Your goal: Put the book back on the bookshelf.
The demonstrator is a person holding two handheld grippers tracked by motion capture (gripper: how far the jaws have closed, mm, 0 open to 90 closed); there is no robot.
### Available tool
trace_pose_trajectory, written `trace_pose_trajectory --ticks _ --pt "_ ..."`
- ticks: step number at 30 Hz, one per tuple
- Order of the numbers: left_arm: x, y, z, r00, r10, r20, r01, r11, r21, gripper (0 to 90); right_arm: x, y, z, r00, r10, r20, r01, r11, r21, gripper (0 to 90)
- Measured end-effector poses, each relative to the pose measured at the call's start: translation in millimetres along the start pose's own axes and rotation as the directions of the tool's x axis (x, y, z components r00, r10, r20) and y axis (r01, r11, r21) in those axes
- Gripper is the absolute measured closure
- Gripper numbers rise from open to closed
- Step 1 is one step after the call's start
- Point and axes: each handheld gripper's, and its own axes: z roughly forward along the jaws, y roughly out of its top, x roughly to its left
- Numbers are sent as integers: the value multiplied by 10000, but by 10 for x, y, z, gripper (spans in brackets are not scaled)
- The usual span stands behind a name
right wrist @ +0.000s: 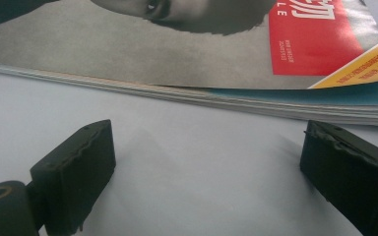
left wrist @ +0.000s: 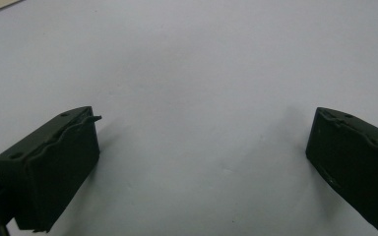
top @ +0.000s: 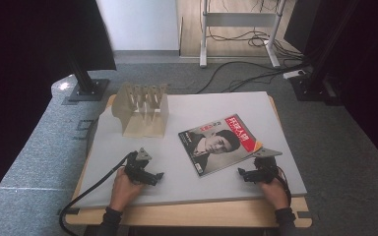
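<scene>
The magazine (top: 222,143) lies flat on the grey table (top: 275,118), a little turned, with the wooden rack (top: 142,110) well apart behind it to the left. The right gripper (top: 242,173) rests just beside the magazine's near edge, jaws spread wide and empty. The left gripper (top: 157,176) waits farther left of the magazine, also spread, nothing between. I think the approach is in hand; next the right jaws must slide to the page edge and pinch it.

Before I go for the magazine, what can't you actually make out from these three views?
- Magazine: right gripper view's top edge cuts off the cover.
- Cover text: too small in the high view.
- Wooden rack: slots too small, unclear if empty.
- Left gripper: fingers too small to judge in the high view.
</scene>
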Motion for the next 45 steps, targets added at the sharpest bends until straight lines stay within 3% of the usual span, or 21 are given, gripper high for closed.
trace_pose_trajectory --ticks 17,20,22,24,35,45 --pt "4 34 1 9999 89 82 -90 9998 171 0 0 4 -1 10000 12 -1 -12 10000 -3 61" --pt "15 77 8 9979 -53 639 50 10000 57 0 -8 11 -9 10000 11 -65 -11 10000 45 64" --pt "0 124 19 9983 196 552 -205 9997 165 0 -10 15 -13 10000 21 -91 -21 10000 73 64" --pt "-17 185 27 9976 469 503 -482 9985 243 0 -11 27 -27 9998 16 -176 -14 9999 100 64" --pt "-20 679 92 9938 857 711 -851 9963 -126 0 41 153 -119 9991 -348 -253 348 9994 9 0" --pt "-76 1169 292 9837 1565 883 -1554 9877 -194 0 17 346 -153 9979 -627 -180 624 9979 -142 0"
